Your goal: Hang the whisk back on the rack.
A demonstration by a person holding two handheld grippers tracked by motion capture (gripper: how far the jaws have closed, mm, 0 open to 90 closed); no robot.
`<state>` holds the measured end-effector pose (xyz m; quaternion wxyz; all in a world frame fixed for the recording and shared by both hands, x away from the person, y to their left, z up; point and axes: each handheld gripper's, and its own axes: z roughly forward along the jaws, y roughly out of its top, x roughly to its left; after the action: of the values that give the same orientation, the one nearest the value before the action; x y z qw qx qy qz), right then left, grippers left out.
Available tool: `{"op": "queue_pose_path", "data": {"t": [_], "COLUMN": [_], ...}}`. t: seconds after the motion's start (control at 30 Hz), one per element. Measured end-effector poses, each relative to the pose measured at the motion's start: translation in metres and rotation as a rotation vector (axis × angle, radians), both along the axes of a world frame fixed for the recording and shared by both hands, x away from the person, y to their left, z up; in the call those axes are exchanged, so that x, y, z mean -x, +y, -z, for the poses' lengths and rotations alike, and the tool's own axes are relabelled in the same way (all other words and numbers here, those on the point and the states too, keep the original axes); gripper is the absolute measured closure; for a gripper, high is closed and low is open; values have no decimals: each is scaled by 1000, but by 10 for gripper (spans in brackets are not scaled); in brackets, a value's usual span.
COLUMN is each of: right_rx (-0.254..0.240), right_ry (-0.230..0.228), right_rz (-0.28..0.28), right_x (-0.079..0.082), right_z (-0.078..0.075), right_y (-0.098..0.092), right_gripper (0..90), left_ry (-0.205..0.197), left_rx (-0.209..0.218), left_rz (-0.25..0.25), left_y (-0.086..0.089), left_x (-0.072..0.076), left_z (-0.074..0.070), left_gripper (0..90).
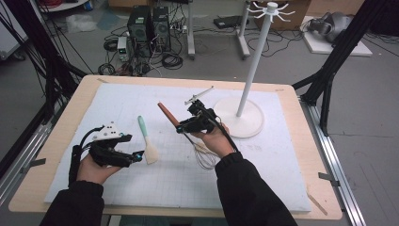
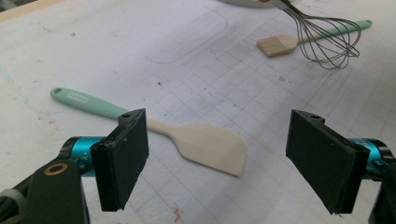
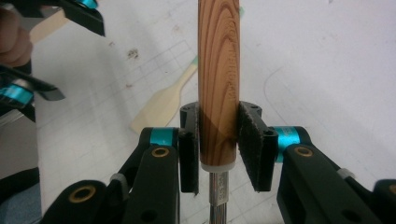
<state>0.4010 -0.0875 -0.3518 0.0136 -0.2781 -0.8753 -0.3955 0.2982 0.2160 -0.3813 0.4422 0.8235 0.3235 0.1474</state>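
While the right gripper (image 3: 218, 154) clamps the wood-grain handle of one wire balloon whisk (image 1: 203, 153), lifted off the white gridded mat (image 1: 117, 108), its loops hang below the hand. Left gripper (image 2: 217, 158): jaws apart, empty, hovering just above one mint-handled cream silicone spatula (image 2: 205, 142) lying flat. One mint-handled pastry brush (image 2: 280, 43) lies farther off. One white hook-topped stand (image 1: 244, 110) occupies the far right; mat margins toward the table edge (image 1: 61, 136) lie open.

Colours we see on the table

Whisk handle (image 3: 218, 79) brown wood-grain; spatula (image 2: 154, 127) mint handle, cream blade; brush (image 2: 299, 41) mint handle; mat (image 1: 141, 101) white, gridded; stand (image 1: 247, 84) white.
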Motion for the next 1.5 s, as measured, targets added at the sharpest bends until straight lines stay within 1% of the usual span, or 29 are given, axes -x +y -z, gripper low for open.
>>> {"op": "queue_pose_path", "data": {"t": [0.2,0.23,0.27,0.37,0.43,0.63,0.73,0.9,1.03,1.13,1.17,1.3,1.37,1.5], "right_rx": [-39,-50,-59,-80,-92,-120,-118,-132,-145,-150,-151,-170,-176,-190], "right_ry": [-19,-19,-21,-32,-28,-39,-42,-48,-61,-64,-69,-79,-93,-112], "right_rz": [-11,-11,-10,-9,-14,-21,-26,-26,-31,-31,-37,-43,-42,-46], "right_x": [8,9,11,14,16,19,21,23,23,25,25,29,31,35], "right_z": [-8,-8,-9,-9,-10,-12,-13,-14,-16,-17,-17,-20,-20,-21], "right_y": [-11,-13,-15,-20,-24,-29,-30,-32,-34,-35,-36,-41,-44,-48], "right_gripper": [702,702,702,703,703,704,704,704,704,703,703,703,703,702], "left_ry": [1,0,1,3,-1,-1,-4,-3,-3,-3,-3,-2,-2,-4], "left_rx": [9,5,10,7,8,4,4,5,8,4,9,16,28,32], "left_rz": [5,9,10,14,13,18,17,18,17,25,22,40,46,75], "left_y": [-2,-2,-2,-4,-5,-6,-7,-7,-7,-7,-8,-11,-15,-24], "left_x": [1,1,1,2,2,2,3,2,2,2,3,2,2,0], "left_z": [-1,-1,-1,-1,-1,-2,-2,-1,-1,-2,-2,-4,-6,-11], "left_gripper": [215,215,215,215,215,215,216,218,219,223,225,230,234,249]}}
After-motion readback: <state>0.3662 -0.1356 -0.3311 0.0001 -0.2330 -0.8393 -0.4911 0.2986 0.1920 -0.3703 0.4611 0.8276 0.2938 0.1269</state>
